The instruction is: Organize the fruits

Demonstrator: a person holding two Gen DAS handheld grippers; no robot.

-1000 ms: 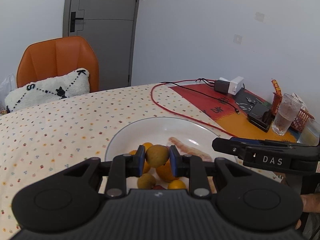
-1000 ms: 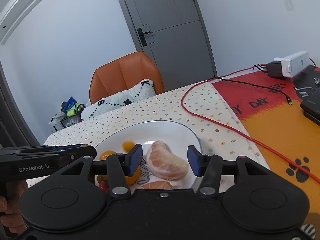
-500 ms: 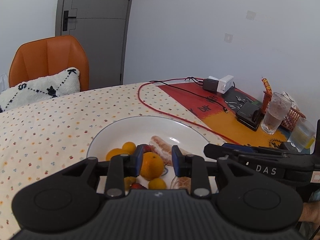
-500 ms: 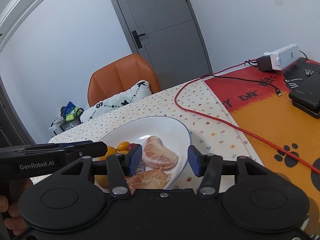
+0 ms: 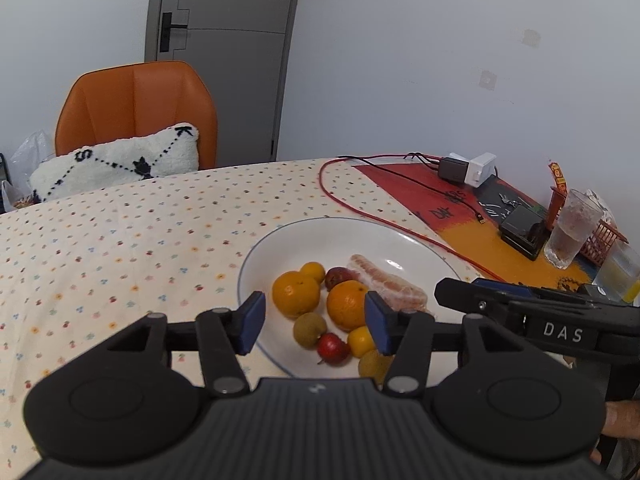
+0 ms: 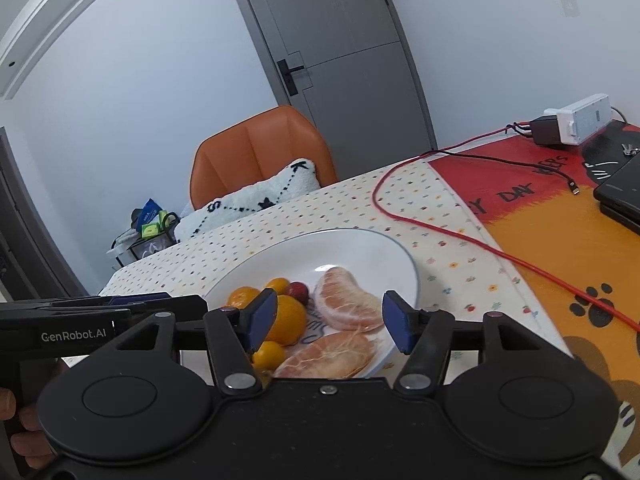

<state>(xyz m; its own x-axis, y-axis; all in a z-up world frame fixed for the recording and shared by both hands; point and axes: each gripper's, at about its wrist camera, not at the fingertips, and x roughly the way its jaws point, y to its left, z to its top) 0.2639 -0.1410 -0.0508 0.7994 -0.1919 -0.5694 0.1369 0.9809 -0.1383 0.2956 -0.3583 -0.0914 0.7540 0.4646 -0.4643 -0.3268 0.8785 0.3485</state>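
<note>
A white plate (image 5: 280, 248) on the dotted tablecloth holds two oranges (image 5: 296, 294), a brown round fruit (image 5: 310, 330), small red fruits (image 5: 332, 348), small yellow fruits (image 5: 361, 341) and a peeled pomelo segment (image 5: 386, 286). My left gripper (image 5: 314, 328) hovers over the plate's near edge with its jaws opening. The brown fruit lies below them, untouched by the blue pads. Over the plate (image 6: 360, 240) my right gripper (image 6: 328, 322) also has its jaws opening. Two pomelo segments (image 6: 346, 300) lie under it, free of its pads. Each gripper shows at the edge of the other's view.
A red cable (image 5: 360, 208) loops past the plate's far right. On the red and orange mat (image 6: 560, 248) sit a power strip (image 5: 472, 168), a black device (image 5: 520, 230) and a glass (image 5: 570, 228). An orange chair (image 5: 136, 108) with a pillow stands behind the table.
The left gripper was shut on the brown fruit; it has let go and widened, and the fruit now lies on the plate. The right jaws have widened slightly.
</note>
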